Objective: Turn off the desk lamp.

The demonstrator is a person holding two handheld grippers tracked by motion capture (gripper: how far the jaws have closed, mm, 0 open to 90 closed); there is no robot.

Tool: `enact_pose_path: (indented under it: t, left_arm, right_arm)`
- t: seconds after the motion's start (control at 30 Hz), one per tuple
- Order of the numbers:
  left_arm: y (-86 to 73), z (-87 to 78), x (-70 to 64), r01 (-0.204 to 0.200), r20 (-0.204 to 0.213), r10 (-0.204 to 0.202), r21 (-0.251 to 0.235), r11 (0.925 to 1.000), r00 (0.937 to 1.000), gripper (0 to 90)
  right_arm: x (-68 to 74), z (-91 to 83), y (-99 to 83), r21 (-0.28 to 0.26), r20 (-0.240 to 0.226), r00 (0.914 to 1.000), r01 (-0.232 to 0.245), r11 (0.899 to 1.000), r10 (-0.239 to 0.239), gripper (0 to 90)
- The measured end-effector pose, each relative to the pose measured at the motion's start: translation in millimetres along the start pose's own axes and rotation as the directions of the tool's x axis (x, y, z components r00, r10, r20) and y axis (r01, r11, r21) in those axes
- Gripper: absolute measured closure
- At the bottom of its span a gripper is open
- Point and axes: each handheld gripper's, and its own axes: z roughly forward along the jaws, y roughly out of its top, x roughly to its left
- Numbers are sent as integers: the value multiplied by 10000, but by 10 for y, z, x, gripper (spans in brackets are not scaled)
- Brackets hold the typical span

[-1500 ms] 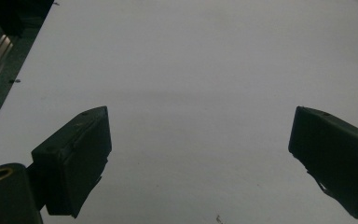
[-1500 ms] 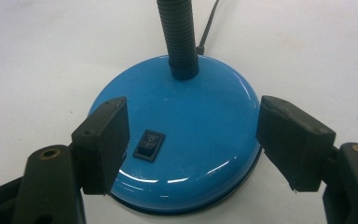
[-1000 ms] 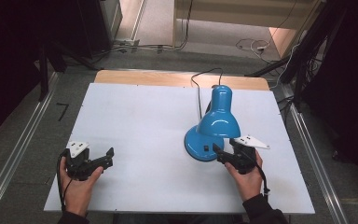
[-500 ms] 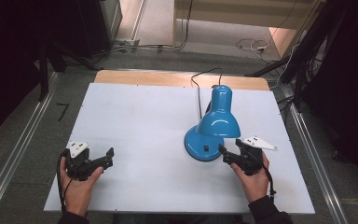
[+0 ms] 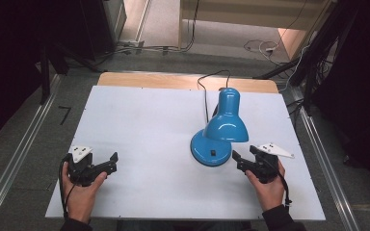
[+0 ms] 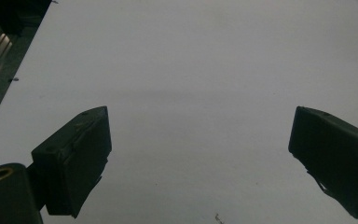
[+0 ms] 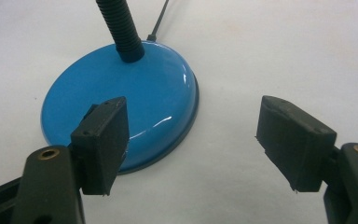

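High view: blue lamp [image 5: 220,132] base switch label prob. unreadable, too small.

White table [image 5: 139,125], blue desk lamp [image 5: 220,132] standing right of centre

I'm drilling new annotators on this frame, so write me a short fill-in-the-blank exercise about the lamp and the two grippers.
1. The desk lamp on the white table is coloured ____.
2. The gripper nearest the lamp's round base is the ____ gripper.
3. The jaws of the left gripper stand ____, with bare table between them.
4. The lamp's neck rising from the base is black and ____.

Missing words: blue; right; open; ribbed
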Motion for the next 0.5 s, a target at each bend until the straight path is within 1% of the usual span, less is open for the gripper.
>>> enact_pose_path:
  t: [0.33,0.5]
  left_arm:
    - [0,-4,1,24,-3,-24,-22,10000,10000,64]
    - [-1,-4,1,23,-6,-23,-3,10000,10000,64]
  right_arm:
    - [-89,-61,-28,-9,80,9999,-60,10000,60,237]
    - [-164,-112,-41,-18,203,9997,-167,9999,167,236]
